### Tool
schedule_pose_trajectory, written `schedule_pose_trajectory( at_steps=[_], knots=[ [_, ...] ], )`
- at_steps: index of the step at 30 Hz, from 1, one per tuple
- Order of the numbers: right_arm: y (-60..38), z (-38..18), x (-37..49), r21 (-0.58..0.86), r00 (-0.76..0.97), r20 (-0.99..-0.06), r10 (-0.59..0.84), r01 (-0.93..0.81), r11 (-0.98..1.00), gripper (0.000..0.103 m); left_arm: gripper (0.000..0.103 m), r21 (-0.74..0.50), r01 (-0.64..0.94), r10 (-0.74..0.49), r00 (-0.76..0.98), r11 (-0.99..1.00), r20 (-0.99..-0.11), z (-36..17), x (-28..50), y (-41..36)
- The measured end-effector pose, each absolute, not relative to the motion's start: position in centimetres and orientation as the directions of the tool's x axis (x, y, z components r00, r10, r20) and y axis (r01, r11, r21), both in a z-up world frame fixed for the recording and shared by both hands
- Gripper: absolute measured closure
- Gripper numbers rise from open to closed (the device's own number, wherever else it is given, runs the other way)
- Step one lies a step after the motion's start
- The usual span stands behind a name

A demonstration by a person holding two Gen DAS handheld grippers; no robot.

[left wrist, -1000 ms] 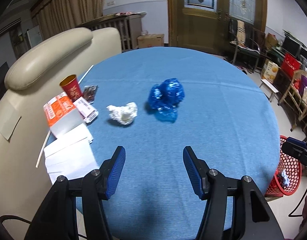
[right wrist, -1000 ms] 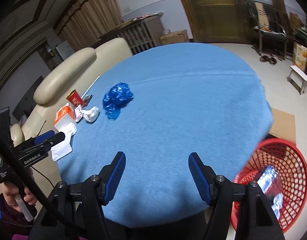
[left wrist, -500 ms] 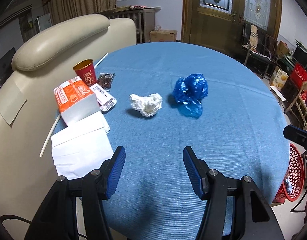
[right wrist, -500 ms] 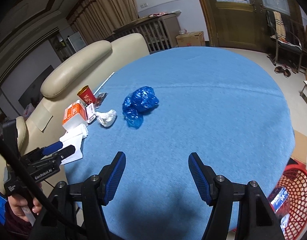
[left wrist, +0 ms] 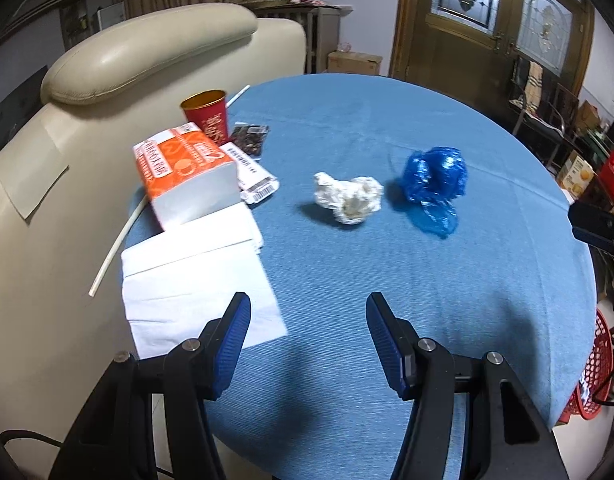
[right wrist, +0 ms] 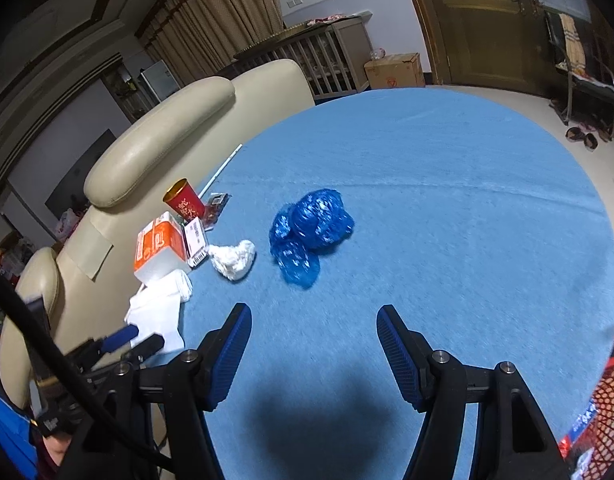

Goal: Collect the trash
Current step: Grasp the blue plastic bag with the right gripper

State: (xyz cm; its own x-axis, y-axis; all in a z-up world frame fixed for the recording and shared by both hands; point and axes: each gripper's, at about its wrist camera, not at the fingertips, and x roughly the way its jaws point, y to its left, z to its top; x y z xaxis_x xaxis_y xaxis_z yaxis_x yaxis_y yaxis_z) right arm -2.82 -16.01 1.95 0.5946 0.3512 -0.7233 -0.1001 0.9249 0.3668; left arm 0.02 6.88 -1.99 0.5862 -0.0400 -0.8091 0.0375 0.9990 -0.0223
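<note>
1. Lying loose near the middle of the round blue-clothed table [left wrist: 387, 128] are the two pieces I take for trash: a crumpled white paper wad [left wrist: 349, 198] and, just beside it at its 3 o'clock, a bunched blue plastic bag [left wrist: 435, 188]. They sit apart from everything else, so either can be pinched without disturbing the rest.

2. My left gripper [left wrist: 307, 336] hangs over the near cloth with its jaws parted and nothing between them; the wad sits at about 12 o'clock ahead of it, which suits a straight reach.

3. My right gripper [right wrist: 313, 346] is likewise spread and empty, with the blue bag at 12 o'clock ahead, so I judge each tool is lined up on its own piece.

4. At 9 to 10 o'clock from the wad, crowded along the table's edge against the cream leather chair [left wrist: 155, 44], are an orange tissue pack [left wrist: 183, 168], a red paper cup [left wrist: 207, 114], a dark snack wrapper [left wrist: 249, 138], a barcoded white packet [left wrist: 253, 178] and flat white napkins [left wrist: 195, 276]. A thin white stick [left wrist: 115, 244] lies along that edge.

5. Off the table's near right edge, at 4 o'clock, stands a red mesh basket [right wrist: 603, 412] holding some items, likely where trash goes.
</note>
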Motion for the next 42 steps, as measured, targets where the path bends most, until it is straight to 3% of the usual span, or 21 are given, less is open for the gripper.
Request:
schedule_pose_trajectory(
  at_steps=[11,21,29,38,40,42],
  knots=[
    [-13.3,-0.5,4.8,0.449,0.529,-0.746,0.404,-0.049,0.892,0.034,0.042,-0.014,0.003,-0.013,0.575,1.000,-0.818,-2.6,1.4,8.5],
    [-13.7,-5.4,11.6,0.564,0.462,-0.767,0.445,0.156,0.811,0.034,0.042,-0.008,0.006,-0.010,0.581,1.000,-0.814,-2.0,3.3,9.0],
    [-13.2,-7.3,14.6,0.542,0.448,-0.804,0.392,0.278,0.793,0.033,0.042,-0.035,0.011,-0.035,0.571,0.999,-0.820,-1.4,5.5,9.0],
    [-10.8,-8.3,16.6,0.470,0.426,-0.830,0.360,0.186,0.863,0.034,0.042,-0.049,0.037,-0.062,0.539,0.998,-0.840,-1.7,8.6,7.0],
    [-10.3,-8.1,16.6,0.470,0.440,-0.816,0.375,0.127,0.873,0.047,0.042,-0.055,0.038,-0.067,0.526,0.998,-0.848,-1.9,9.4,6.6],
    [-10.2,-7.9,16.4,0.461,0.452,-0.812,0.370,0.107,0.881,0.048,0.042,-0.062,0.036,-0.071,0.508,0.997,-0.858,-2.3,10.3,6.1]
  ],
)
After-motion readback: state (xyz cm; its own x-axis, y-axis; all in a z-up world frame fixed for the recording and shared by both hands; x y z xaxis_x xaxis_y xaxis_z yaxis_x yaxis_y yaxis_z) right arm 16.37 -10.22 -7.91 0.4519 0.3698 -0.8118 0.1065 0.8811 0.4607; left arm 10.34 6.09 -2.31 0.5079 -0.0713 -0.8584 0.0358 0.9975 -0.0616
